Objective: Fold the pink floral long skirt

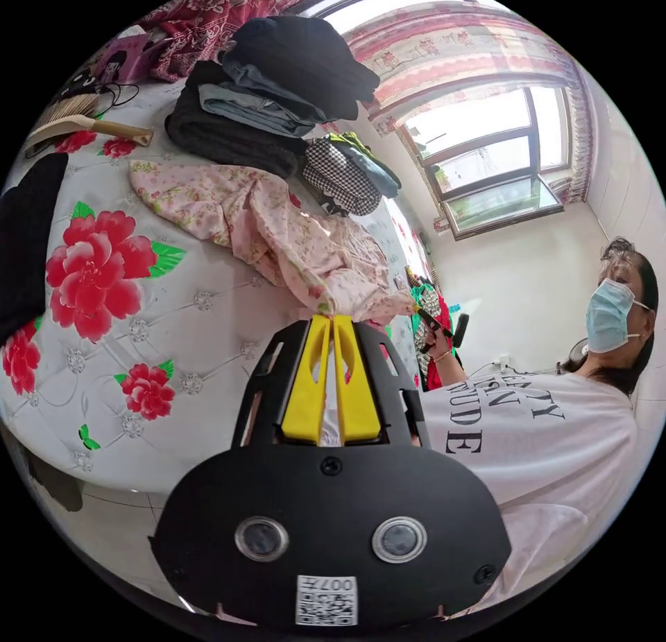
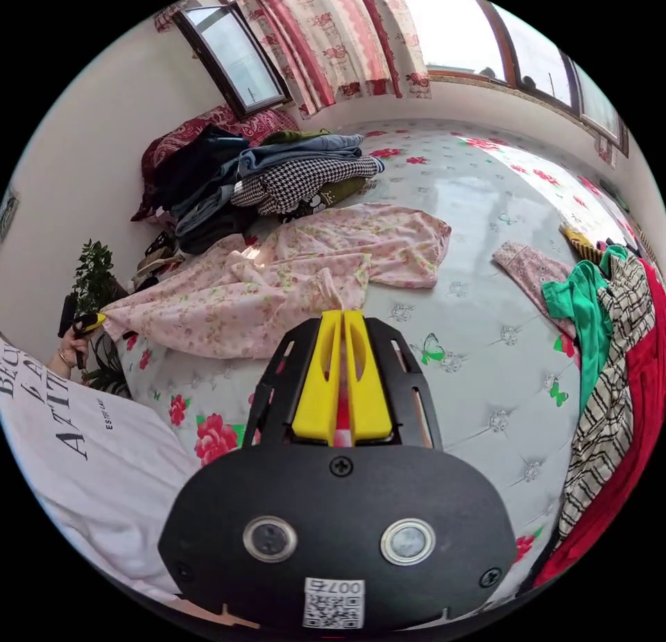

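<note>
Skirt: the pink floral skirt (image 2: 305, 281) lay rumpled and partly spread on the bed (image 2: 479, 385), between the stacked clothes and the bed's near edge; one end was drawn out past the bed's edge.
Left gripper: the left gripper (image 1: 333, 317) had its yellow jaws closed together on a bunched edge of the skirt (image 1: 277, 233), the cloth rising from the tips.
Right gripper: the right gripper (image 2: 341, 313) had its jaws brought together, pinching a small peak of the skirt's fabric at the tips.
Bed cover: white, tufted, printed with red flowers (image 1: 94, 271).
Stacked clothes: a pile of dark and denim garments (image 1: 277, 94) sat just beyond the skirt, with a houndstooth piece (image 2: 298, 177) touching it.
Other clothes: green, striped and red garments (image 2: 610, 365) lay at the bed's far side, well apart from the skirt.
Brush: a wooden-handled brush (image 1: 83, 122) rested on the bed near the pile.
Person: a person in a white printed shirt (image 1: 534, 434) stood beside the bed.
Window: curtained window (image 1: 485, 150) behind.
</note>
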